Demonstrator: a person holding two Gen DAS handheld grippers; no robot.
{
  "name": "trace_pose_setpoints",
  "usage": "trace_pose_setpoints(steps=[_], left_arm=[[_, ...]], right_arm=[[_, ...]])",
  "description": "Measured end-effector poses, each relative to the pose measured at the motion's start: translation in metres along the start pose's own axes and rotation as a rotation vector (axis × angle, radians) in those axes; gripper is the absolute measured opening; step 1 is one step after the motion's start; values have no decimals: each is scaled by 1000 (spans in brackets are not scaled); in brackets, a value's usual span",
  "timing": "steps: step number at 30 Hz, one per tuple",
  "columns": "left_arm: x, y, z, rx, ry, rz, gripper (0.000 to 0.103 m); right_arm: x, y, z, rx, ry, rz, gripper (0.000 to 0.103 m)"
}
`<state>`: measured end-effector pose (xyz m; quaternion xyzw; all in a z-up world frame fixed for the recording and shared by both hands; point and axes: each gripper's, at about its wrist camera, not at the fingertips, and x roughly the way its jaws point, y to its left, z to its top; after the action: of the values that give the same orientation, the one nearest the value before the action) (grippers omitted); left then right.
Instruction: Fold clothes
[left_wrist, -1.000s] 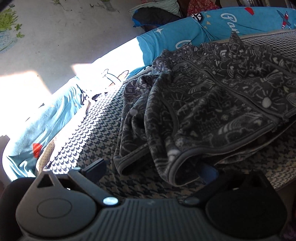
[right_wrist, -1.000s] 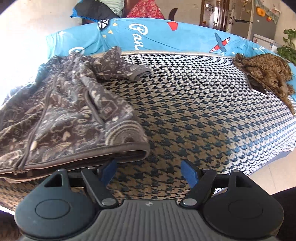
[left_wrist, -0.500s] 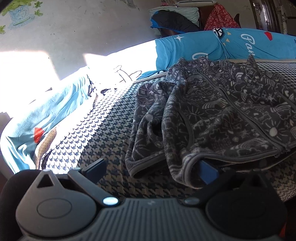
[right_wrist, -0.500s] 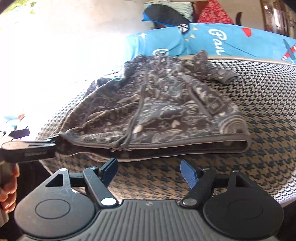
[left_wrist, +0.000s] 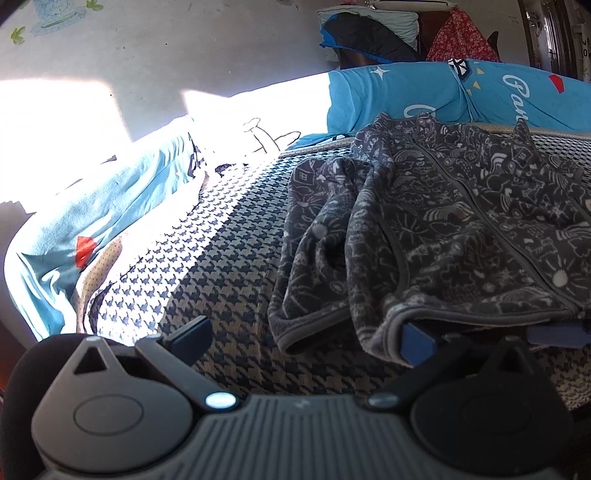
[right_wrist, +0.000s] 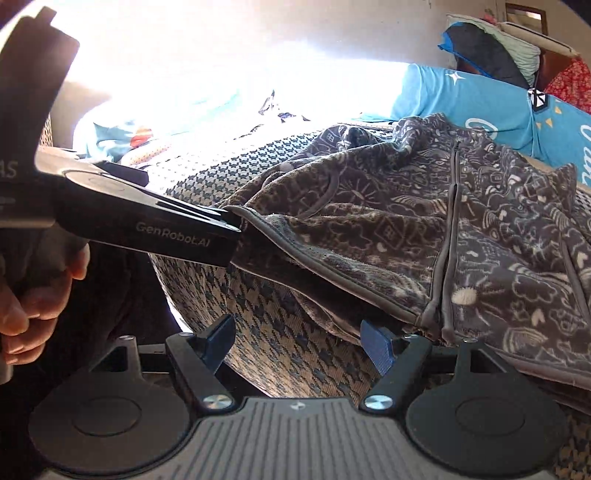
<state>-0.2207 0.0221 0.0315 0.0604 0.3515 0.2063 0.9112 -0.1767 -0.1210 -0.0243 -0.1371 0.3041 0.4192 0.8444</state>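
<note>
Left tongs (left_wrist: 303, 338) spread at jacket (left_wrist: 461, 229) hem, right tongs (right_wrist: 299, 341) spread, level w/ bed edge.

This is a home, most likely a bedroom. A bed (left_wrist: 229, 266) with a houndstooth cover takes most of the view, and a blue cartoon sheet (left_wrist: 417, 96) lies along its far edge. Behind the bed, folded bedding (left_wrist: 365, 26) is piled by a plain wall (left_wrist: 207, 44) with small stickers (left_wrist: 51, 18).

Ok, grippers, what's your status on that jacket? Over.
Left gripper open, one finger under jacket hem. Right gripper open, near the zipper bottom. Jacket rumpled, not yet folded. Nothing blocking.
</note>
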Motion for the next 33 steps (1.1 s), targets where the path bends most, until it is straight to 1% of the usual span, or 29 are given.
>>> trace_pose_setpoints(steps=[2, 6, 10, 13, 14, 17, 20, 23, 25, 31, 33], left_arm=[[0, 1, 1, -3, 4, 0, 103], [-3, 2, 5, -10, 1, -2, 103], [-7, 4, 8, -12, 7, -18, 103], [-11, 8, 9, -24, 27, -48, 103], [-13, 10, 9, -27, 32, -60, 103], [-23, 12, 7, -37, 28, -101, 103], [-33, 11, 7, -41, 17, -140, 103], [-42, 6, 9, -35, 1, -166, 103], [-39, 2, 13, -26, -7, -151, 103], [-12, -6, 23, -22, 13, -108, 103], [-1, -8, 24, -20, 22, -94, 103]], right_arm=[[4, 1, 3, -25, -19, -10, 74], [16, 3, 10, -64, -36, 34, 75], [30, 13, 12, -113, -30, 128, 75], [35, 25, 8, -163, 11, 219, 75], [35, 30, 6, -183, 23, 247, 77], [35, 39, 0, -245, 34, 242, 78], [38, 33, -2, -199, 60, 269, 78], [35, 31, -3, -189, 55, 281, 78], [34, 31, -4, -192, 57, 284, 78], [20, 28, -8, -221, 43, 296, 80], [16, 24, -8, -197, 74, 363, 79]])
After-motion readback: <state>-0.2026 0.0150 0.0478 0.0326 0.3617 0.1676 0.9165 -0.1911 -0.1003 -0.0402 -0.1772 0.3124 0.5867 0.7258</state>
